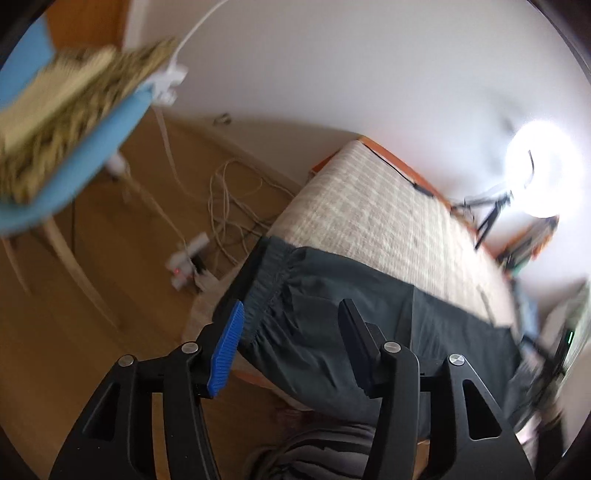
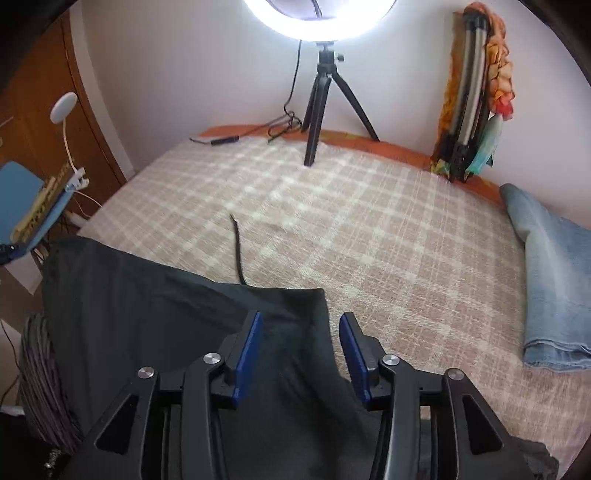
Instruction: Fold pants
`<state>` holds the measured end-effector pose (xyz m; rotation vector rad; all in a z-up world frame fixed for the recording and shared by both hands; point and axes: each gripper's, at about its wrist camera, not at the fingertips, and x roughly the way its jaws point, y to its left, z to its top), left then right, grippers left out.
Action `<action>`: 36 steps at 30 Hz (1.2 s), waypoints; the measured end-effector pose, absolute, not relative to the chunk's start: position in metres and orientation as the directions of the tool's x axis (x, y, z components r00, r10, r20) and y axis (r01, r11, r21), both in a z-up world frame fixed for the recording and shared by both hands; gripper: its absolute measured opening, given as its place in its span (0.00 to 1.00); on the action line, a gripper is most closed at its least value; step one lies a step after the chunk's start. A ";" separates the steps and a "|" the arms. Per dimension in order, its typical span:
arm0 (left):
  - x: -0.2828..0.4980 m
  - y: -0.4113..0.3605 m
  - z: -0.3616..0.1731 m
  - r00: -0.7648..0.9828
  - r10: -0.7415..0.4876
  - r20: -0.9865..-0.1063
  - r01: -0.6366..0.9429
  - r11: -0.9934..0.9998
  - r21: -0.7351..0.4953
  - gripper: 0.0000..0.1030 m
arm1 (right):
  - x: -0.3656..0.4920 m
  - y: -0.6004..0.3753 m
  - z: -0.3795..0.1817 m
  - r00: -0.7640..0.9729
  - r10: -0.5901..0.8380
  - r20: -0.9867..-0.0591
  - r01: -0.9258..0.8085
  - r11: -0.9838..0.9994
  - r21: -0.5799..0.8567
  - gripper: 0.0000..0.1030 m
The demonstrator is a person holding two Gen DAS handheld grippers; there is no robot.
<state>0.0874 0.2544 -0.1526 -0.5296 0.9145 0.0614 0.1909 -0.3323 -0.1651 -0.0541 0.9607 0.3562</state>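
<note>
- Two black two-finger grippers with blue ribbed pads hover over the near edge of the bed, each with its jaws spread apart and nothing between them.
- Left gripper [image 1: 291, 332] hangs above the gathered elastic waistband [image 1: 267, 291] of the dark charcoal fabric pants [image 1: 332, 332]; whether its pads touch the cloth cannot be told.
- Right gripper [image 2: 301, 350] sits over the other end of the same pants [image 2: 166, 314], near a squared cloth corner, also released.
- Those pants lie spread along the bed's near side, the waistband end reaching the corner of the beige checked bedspread [image 2: 351, 229], with some fabric draping over the edge.
- Just beyond the pants, a thin black cord [image 2: 238, 251] runs across the bedspread.
- To the right, a folded pair of light blue denim jeans [image 2: 550, 280] rests on the bedspread, well apart from the pants.
- Far back, a black tripod [image 2: 325, 103] carrying a glowing white ring light [image 2: 317, 22] stands by the white wall.
- Left of the bed, a light blue chair [image 1: 92, 147] stands on the wooden floor near tangled white cables [image 1: 229, 206].
</note>
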 end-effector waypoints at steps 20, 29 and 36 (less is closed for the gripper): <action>0.082 0.284 -0.262 0.669 -0.362 -0.649 -0.364 0.602 -0.711 0.50 | 0.126 -0.328 -0.126 0.548 0.338 -0.765 -0.218 0.941 0.259 0.58; 0.071 0.274 -0.244 0.722 -0.335 -0.605 -0.316 0.618 -0.720 0.42 | 0.127 -0.308 -0.121 0.548 0.322 -0.772 -0.249 0.944 0.217 0.59; 0.081 0.270 -0.246 0.719 -0.286 -0.634 -0.333 0.659 -0.675 0.44 | 0.125 -0.294 -0.126 0.528 0.352 -0.773 -0.277 0.932 0.235 0.59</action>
